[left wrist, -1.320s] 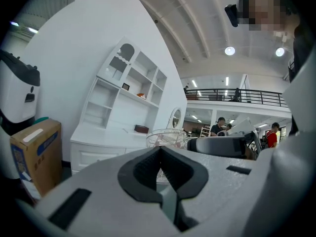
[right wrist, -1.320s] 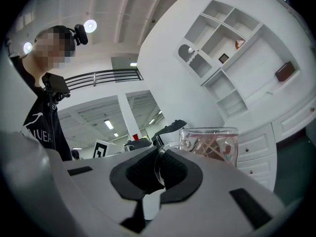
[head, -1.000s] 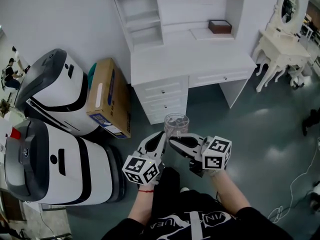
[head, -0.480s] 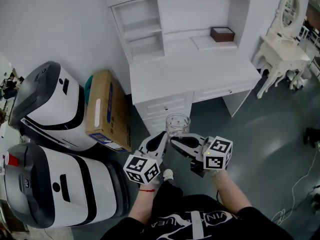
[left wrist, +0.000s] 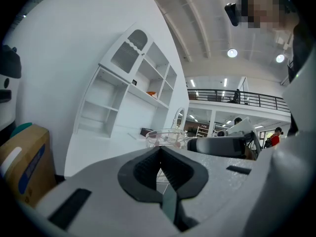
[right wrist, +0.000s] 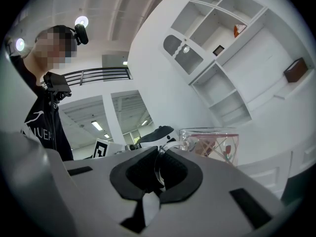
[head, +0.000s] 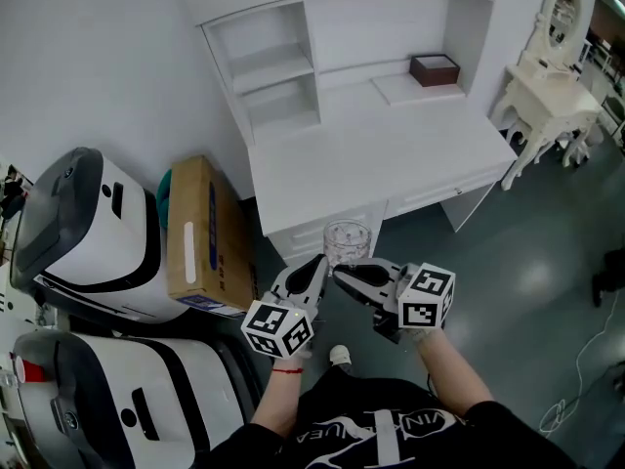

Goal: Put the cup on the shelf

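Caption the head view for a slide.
Right gripper holds a glass cup by its handle before the white desk and shelves, left gripper beside it.

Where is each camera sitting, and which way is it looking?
Head view: sits on the person's head, looks steeply down at the white desk, the clear glass cup, the left gripper, the right gripper and both forearms.
Left gripper view: rides the left gripper, looks along its shut jaws toward the white shelf unit.
Right gripper view: rides the right gripper, looks along jaws shut on the cup's handle; the person's black-clad torso shows at left.
Shared: all three show the cup and shelf unit.
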